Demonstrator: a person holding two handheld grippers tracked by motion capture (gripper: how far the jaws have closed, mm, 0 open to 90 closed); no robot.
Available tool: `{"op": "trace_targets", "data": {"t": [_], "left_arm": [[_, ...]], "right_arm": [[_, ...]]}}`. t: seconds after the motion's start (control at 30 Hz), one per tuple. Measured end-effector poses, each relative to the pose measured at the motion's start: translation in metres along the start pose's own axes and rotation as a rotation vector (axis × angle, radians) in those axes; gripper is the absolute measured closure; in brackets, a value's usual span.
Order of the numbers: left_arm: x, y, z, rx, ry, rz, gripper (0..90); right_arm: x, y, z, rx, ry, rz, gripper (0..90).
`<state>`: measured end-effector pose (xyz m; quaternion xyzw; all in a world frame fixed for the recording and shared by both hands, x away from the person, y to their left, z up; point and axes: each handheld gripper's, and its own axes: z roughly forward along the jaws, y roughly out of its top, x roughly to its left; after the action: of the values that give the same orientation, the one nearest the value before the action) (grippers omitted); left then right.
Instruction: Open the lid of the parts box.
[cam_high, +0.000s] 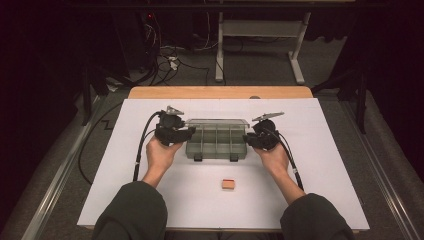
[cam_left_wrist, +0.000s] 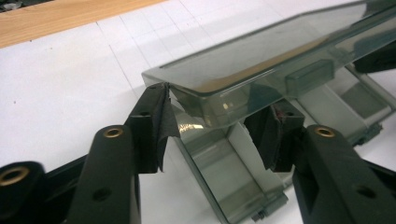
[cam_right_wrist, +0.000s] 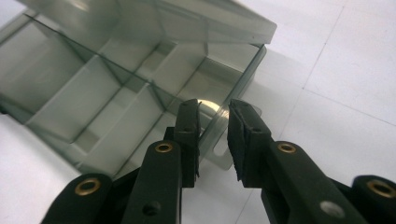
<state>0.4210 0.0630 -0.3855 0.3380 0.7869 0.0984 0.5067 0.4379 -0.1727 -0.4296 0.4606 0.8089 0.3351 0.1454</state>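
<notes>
A smoky clear compartment box (cam_high: 217, 141) lies mid-table with its lid (cam_high: 217, 121) raised partway. My left gripper (cam_high: 189, 132) is at the box's left end. In the left gripper view its jaws stand apart (cam_left_wrist: 217, 116), the lid's end corner (cam_left_wrist: 187, 86) hangs over the gap, and the left pad's tip is at that corner. My right gripper (cam_high: 247, 138) is at the box's right end. Its jaws (cam_right_wrist: 214, 114) straddle the end wall (cam_right_wrist: 219, 126) with a gap showing, gripping nothing. The box's compartments (cam_right_wrist: 93, 93) look empty.
A small tan block (cam_high: 228, 184) with a red top lies on the white sheet (cam_high: 325, 165) in front of the box, between the forearms. The wooden table edge (cam_high: 220, 92) runs behind. Beyond it are a desk frame (cam_high: 260, 30) and floor cables (cam_high: 165, 60).
</notes>
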Motion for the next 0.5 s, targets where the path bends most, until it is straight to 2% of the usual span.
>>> {"op": "trace_targets", "data": {"t": [0.13,0.2,0.3,0.33,0.5], "left_arm": [[-0.004,0.010,0.008,-0.007,-0.011,-0.030,53.7],[-0.006,0.014,0.012,-0.005,-0.015,-0.047,54.6],[-0.006,0.017,0.019,-0.002,-0.004,-0.045,55.3],[-0.007,0.018,0.022,0.002,-0.001,-0.049,57.9],[-0.012,0.024,0.040,-0.022,0.020,-0.051,62.4]], "right_arm": [[0.003,0.005,0.008,0.018,-0.031,-0.013,72.4],[0.002,0.006,0.008,0.023,-0.028,-0.008,72.3],[0.002,0.006,0.008,0.025,-0.027,-0.002,72.3],[0.002,0.006,0.008,0.026,-0.032,-0.006,72.5],[0.003,0.006,0.008,0.021,-0.039,0.010,72.5]]}}
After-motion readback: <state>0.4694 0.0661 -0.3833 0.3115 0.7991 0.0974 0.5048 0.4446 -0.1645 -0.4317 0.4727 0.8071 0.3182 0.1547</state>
